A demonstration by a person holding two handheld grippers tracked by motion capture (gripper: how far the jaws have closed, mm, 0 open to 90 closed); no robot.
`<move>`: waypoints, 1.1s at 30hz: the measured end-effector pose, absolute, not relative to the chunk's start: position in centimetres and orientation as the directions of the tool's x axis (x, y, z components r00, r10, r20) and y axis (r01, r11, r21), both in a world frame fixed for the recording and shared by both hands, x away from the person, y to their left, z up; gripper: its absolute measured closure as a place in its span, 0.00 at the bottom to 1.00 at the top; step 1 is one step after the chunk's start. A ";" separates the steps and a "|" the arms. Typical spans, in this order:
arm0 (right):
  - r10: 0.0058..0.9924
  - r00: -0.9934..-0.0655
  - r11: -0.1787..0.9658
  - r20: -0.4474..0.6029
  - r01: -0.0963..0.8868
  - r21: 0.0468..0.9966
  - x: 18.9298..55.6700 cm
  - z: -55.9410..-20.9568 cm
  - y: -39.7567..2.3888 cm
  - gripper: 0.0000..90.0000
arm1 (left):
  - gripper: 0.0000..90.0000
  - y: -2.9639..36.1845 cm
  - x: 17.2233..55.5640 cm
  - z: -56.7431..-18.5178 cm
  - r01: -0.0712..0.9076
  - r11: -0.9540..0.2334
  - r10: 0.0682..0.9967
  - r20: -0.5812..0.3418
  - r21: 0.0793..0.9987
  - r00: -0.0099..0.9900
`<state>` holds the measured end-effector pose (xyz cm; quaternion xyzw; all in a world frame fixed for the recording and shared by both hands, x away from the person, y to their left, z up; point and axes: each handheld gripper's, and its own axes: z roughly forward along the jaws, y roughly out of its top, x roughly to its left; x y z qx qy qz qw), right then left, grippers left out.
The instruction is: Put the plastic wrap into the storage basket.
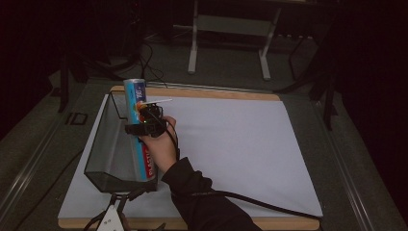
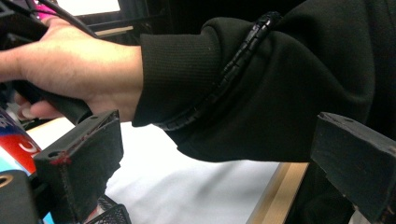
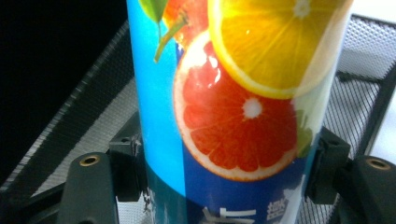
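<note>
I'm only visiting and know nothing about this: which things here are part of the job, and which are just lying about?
Part of the job:
- can, clamped in the right hand-held gripper
- mesh basket, with the can over it

Just about:
- left hand-held gripper, open, idle
- white sheet
- metal stand on the floor behind

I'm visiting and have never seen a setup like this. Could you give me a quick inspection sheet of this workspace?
Surface: white sheet on a wooden board.
Job's things: tall can printed with citrus slices, tilted in the black mesh basket.
Clutter: nothing seen.
Grippers: right gripper shut on the can; left gripper open, holding nothing.
Cables: black cable trailing along the person's sleeve.
Surroundings: dark floor, a pale metal stand behind the table.
</note>
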<state>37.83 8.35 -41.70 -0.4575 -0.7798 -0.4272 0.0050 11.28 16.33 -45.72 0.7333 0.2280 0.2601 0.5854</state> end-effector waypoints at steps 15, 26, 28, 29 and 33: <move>0.767 -0.482 0.153 0.423 0.779 0.608 38.9 -44.1 8.5 0.35 | 0.04 16.3 11.3 -45.7 0.034 -0.212 0.638 0.112 0.977 0.761; 0.796 -0.457 0.159 0.397 0.790 0.592 39.9 -45.4 10.0 0.35 | 0.04 16.5 11.2 -45.6 0.031 -0.203 0.644 0.109 0.979 0.757; 0.809 -0.422 0.130 0.410 0.807 0.575 40.4 -45.9 9.6 0.35 | 0.04 16.6 11.2 -45.7 0.033 -0.201 0.645 0.108 0.979 0.756; 0.809 -0.422 0.130 0.410 0.807 0.575 40.4 -45.9 9.6 0.35 | 0.04 16.6 11.2 -45.6 0.034 -0.201 0.646 0.107 0.979 0.756; 0.818 -0.406 0.132 0.407 0.821 0.555 41.0 -46.7 9.6 0.34 | 0.04 16.5 11.2 -45.7 0.035 -0.206 0.647 0.110 0.978 0.754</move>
